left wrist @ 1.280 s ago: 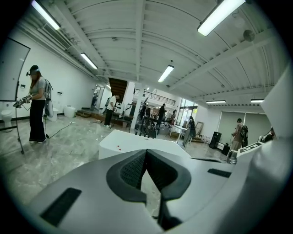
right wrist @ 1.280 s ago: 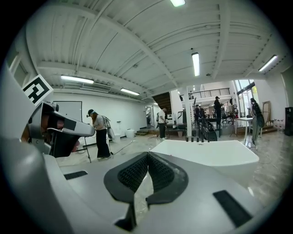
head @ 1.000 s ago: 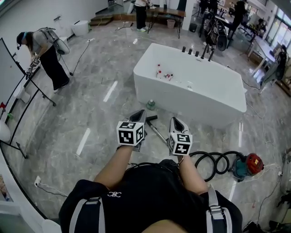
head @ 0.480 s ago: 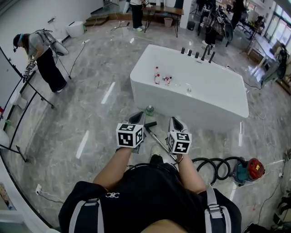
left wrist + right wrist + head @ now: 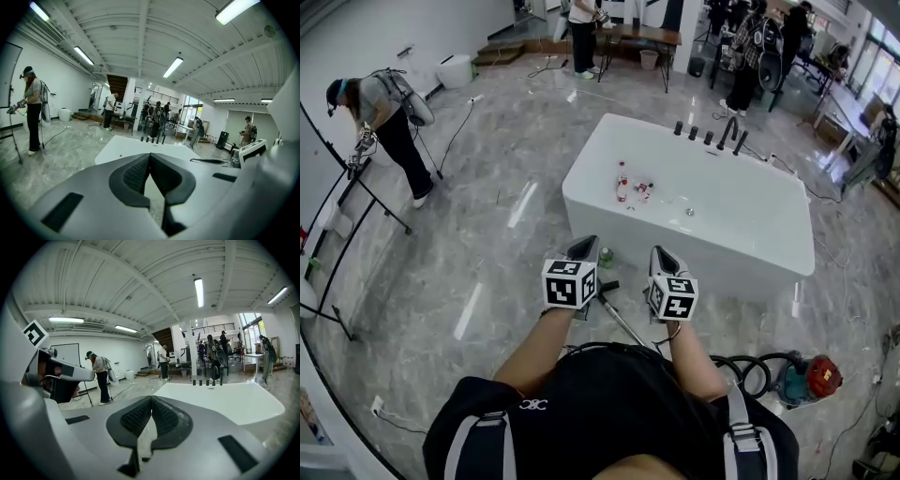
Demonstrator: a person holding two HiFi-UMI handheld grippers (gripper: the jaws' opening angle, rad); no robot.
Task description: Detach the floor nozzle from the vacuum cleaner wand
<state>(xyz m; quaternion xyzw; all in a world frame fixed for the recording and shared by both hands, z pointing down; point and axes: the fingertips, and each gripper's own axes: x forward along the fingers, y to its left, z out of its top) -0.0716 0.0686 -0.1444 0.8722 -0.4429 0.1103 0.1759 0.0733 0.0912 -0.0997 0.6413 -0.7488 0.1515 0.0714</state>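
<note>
The left gripper (image 5: 583,247) and right gripper (image 5: 661,253) are hovering side by side, both clenched on nothing. Between them the vacuum wand (image 5: 623,322) is lying on the floor. What seems to be the floor nozzle (image 5: 607,285) is sitting at its far end, near the bathtub (image 5: 694,246).

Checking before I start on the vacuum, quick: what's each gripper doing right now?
Left gripper: jaws closed, holding nothing.
Right gripper: jaws closed, holding nothing.
</note>
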